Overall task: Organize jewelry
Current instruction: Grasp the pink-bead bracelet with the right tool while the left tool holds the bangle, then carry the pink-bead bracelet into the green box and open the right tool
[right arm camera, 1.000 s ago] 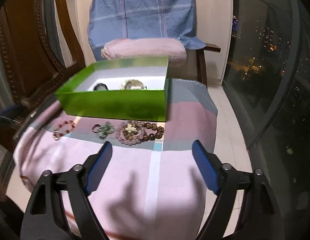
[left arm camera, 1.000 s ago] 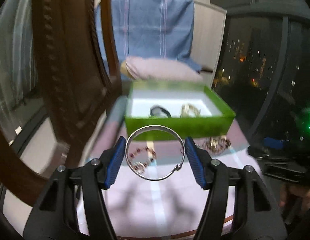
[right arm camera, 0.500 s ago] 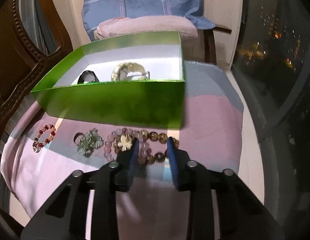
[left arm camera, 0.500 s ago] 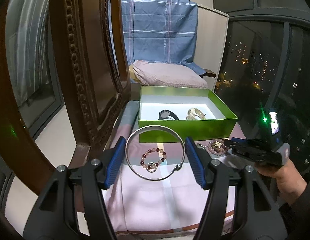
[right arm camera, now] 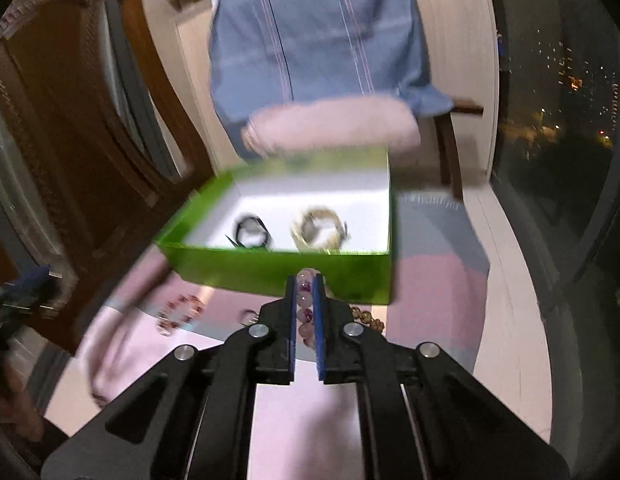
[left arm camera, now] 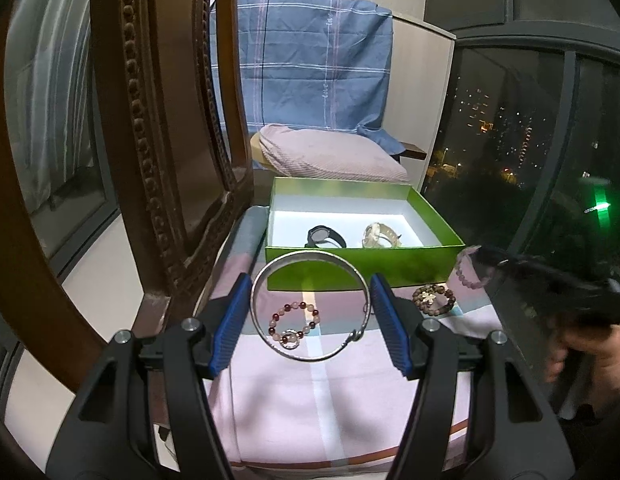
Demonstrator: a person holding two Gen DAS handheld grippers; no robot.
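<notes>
The right hand-held gripper (right arm camera: 304,312) has just closed on the pink bead bracelet (right arm camera: 304,300) and lifted it off the table (left arm camera: 349,392), before the green box (left arm camera: 361,268). The left hand-held gripper (left arm camera: 310,308) still clamps the silver bangle (left arm camera: 310,306)

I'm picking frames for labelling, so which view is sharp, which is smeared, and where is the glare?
Left wrist view: sharp; the thin silver bangle reads crisply, the white floor of the green cardboard box glares, the right edge is dark and blurred. Right wrist view: motion-smeared box and cloth; only the right gripper and its pale purple bead bracelet stay sharp.
</notes>
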